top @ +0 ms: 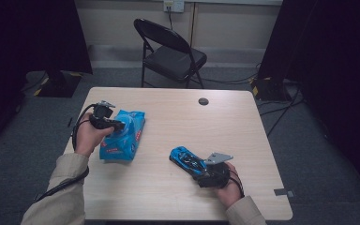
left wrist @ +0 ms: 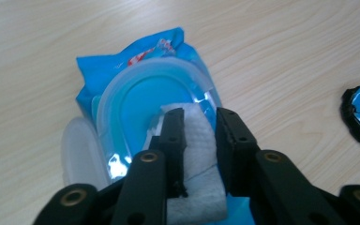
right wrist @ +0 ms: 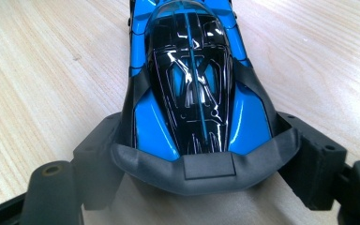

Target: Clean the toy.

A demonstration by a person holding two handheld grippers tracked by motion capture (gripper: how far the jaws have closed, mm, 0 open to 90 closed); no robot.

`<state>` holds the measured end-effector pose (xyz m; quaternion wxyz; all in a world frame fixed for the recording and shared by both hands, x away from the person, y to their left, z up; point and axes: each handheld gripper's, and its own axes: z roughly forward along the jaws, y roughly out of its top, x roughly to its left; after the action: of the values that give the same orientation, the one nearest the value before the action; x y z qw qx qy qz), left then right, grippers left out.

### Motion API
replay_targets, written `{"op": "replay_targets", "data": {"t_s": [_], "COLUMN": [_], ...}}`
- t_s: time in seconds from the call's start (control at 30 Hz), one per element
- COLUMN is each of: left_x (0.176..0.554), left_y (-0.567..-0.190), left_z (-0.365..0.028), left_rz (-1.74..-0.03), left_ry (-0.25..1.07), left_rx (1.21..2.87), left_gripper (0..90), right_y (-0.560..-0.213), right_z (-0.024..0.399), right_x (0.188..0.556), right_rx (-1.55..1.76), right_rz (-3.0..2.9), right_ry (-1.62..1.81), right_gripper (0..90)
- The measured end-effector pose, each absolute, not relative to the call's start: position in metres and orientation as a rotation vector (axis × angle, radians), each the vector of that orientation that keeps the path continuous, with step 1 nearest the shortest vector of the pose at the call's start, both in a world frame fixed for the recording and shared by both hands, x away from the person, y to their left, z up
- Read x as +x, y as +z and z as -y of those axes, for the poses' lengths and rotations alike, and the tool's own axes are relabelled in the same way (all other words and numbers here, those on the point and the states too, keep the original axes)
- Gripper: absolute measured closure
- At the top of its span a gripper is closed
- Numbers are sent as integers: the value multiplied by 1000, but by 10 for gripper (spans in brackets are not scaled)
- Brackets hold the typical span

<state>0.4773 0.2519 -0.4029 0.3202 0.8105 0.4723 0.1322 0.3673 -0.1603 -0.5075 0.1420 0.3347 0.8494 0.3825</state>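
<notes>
On the bench, the left gripper [left wrist: 194, 123] pinches a soft, limp wipe [left wrist: 201, 159] poking from the blue pack [left wrist: 136, 89], right gripper [right wrist: 201, 154] clamping the toy car [right wrist: 190, 79] beside it.

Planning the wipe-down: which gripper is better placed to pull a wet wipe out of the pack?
Left gripper: its jaws straddle the white wipe at the open pack. The right gripper holds the toy car.

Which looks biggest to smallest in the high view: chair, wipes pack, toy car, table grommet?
1. chair, though it stands farther back, so it is likely bigger than it looks
2. wipes pack
3. toy car, partly covered by the right gripper
4. table grommet
</notes>
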Motion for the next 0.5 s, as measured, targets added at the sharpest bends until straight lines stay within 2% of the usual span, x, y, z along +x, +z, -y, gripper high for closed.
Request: {"op": "replay_targets", "data": {"t_s": [0.17, 0.5], "left_x": [476, 475], "left_y": [-401, -381], "left_z": [-251, -249], "left_rz": [-1244, -1265], "left_ry": [301, 262], "left_rx": [2095, 2061], "left_gripper": [893, 900], "right_y": [-508, -508], "right_z": [160, 160], "right_x": [367, 367], "right_rx": [966, 967], "right_rz": [-2451, -2450], "right_ry": [1104, 1104], "right_gripper": [239, 239]}}
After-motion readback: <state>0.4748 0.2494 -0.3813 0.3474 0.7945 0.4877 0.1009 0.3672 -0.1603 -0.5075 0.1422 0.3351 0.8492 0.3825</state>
